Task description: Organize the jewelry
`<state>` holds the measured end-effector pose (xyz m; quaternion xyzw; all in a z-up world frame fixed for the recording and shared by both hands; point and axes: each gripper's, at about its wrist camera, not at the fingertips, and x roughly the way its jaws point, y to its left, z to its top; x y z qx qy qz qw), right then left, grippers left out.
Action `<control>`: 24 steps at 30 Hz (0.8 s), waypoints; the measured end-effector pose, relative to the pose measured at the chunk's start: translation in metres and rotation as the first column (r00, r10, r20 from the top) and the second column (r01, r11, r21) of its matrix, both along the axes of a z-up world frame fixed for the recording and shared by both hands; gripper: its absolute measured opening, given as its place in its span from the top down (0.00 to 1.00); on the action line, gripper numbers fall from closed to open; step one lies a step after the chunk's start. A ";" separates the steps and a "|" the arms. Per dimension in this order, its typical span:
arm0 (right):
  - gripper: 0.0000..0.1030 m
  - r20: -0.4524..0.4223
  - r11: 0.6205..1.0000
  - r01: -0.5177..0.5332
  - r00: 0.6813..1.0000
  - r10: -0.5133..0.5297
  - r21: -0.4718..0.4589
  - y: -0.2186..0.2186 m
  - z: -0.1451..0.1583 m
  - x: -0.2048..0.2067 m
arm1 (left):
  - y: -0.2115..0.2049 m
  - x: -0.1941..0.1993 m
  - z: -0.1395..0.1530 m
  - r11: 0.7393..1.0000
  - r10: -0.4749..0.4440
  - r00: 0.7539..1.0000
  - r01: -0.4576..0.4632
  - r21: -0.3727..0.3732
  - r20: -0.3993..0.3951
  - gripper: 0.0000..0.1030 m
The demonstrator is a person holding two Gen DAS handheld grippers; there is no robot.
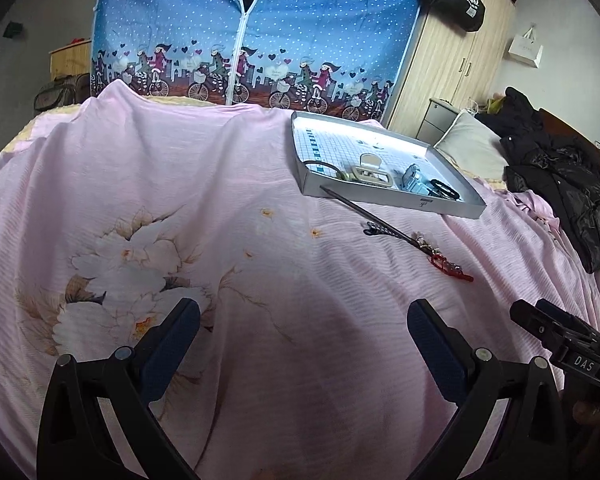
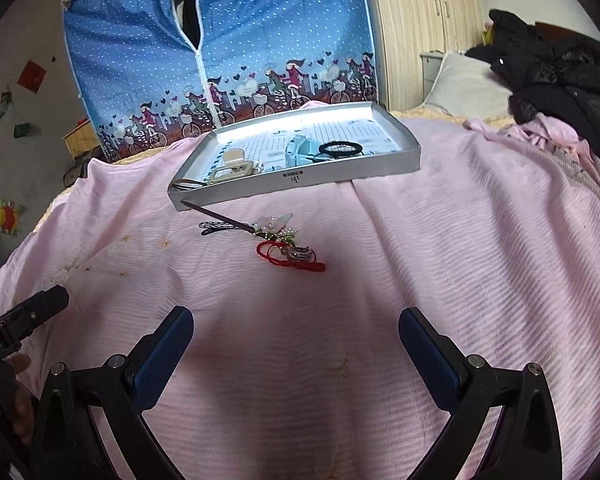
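— Both tools hang over the pink bedsheet (image 2: pixel 460 208) with nothing in them. The right gripper (image 2: pixel 296 344) has its jaws wide apart, and the left gripper (image 1: pixel 304 336) the same.

— Which piece should go next, do you think?

— I would say the red cord bracelet (image 2: pixel 290 258). In the right wrist view it lies in the middle of the frame, straight ahead of the open jaws. It is thin and soft, looped around a small ring, so the fingers must come down on both sides of the cord and close low, almost on the cloth, without pinching the sheet.

— And the long pin?

— The hair stick (image 2: pixel 236 222) has a dark thin shaft and a cluster of pale beads and petals at one end; its point touches the front wall of the silver tray (image 2: pixel 300 178). Better to hold it by the shaft near the flower. A small dark hair clip (image 2: pixel 214 227) lies just beside it.

— The tray already holds things?

— Yes, above the middle of the frame: a beige claw clip (image 2: pixel 236 166), a light blue clip (image 2: pixel 300 150) and a black hair tie (image 2: pixel 342 147).
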<state>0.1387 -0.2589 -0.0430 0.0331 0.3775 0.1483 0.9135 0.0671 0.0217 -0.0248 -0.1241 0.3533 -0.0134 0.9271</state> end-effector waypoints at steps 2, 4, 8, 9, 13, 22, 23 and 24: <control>0.00 -0.023 1.000 0.003 1.000 -0.003 0.027 -0.004 -0.001 0.003 | 0.000 0.001 0.000 1.000 0.007 1.000 -0.007 0.011 -0.002 0.01; 0.00 -0.035 0.999 -0.001 0.999 0.002 0.045 -0.005 -0.001 0.006 | -0.003 0.002 -0.001 1.000 -0.002 1.000 0.003 0.021 -0.003 0.01; 0.00 -0.026 0.999 -0.049 0.998 0.050 0.012 0.003 0.001 0.014 | -0.010 0.005 -0.002 0.998 -0.043 0.999 0.043 0.043 -0.005 0.01; 0.00 -0.017 0.997 -0.071 0.997 0.071 -0.008 0.006 0.002 0.016 | -0.011 0.007 -0.002 0.997 -0.056 0.998 0.056 0.046 -0.004 0.01; 0.07 0.006 0.990 -0.131 0.991 0.132 -0.055 0.013 0.001 0.030 | -0.014 0.013 -0.004 0.994 -0.094 0.996 0.094 0.048 -0.001 0.02; 0.36 -0.052 0.959 -0.279 0.960 0.277 -0.053 0.017 -0.027 0.068 | -0.010 0.043 -0.014 0.984 -0.175 0.983 0.177 0.021 -0.053 0.03; 0.37 -0.063 0.958 -0.283 0.958 0.281 -0.035 0.017 -0.030 0.071 | -0.011 0.050 -0.015 0.981 -0.188 0.981 0.190 0.035 -0.055 0.03; 0.38 -0.071 0.960 -0.280 0.958 0.278 -0.024 0.016 -0.033 0.074 | -0.013 0.054 -0.016 0.979 -0.196 0.979 0.199 0.052 -0.055 0.03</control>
